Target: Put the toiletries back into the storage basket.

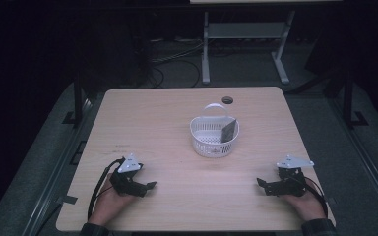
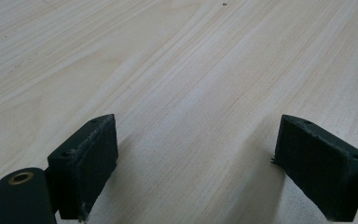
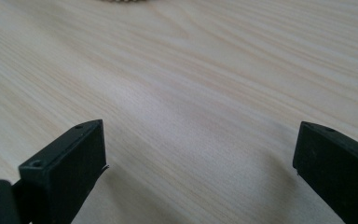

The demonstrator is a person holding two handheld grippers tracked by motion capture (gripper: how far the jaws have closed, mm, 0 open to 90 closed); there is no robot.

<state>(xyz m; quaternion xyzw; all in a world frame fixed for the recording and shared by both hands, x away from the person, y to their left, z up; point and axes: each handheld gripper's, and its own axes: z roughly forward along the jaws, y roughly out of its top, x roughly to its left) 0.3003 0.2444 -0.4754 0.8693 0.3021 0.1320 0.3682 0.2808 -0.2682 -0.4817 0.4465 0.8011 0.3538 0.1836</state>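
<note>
A white plastic basket [image 1: 213, 136] with a raised handle stands near the middle of the wooden table [image 1: 167, 113]. A dark flat packet [image 1: 229, 130] leans inside it against the right wall. My left gripper [image 1: 147, 187] rests on the table at the front left, held by a hand, jaws pointing right. My right gripper [image 1: 261, 185] rests at the front right, jaws pointing left. In the left gripper view the left gripper [image 2: 193, 154] is open over bare wood. The right gripper [image 3: 198, 163] is likewise open, with the basket's lower edge [image 3: 121, 1] at the top of that view.
A small round dark cable hole [image 1: 227, 100] sits near the table's far edge. Beyond the table stands a grey metal frame [image 1: 246, 34] on the dark floor, with cables [image 1: 177, 54] lying beside it.
</note>
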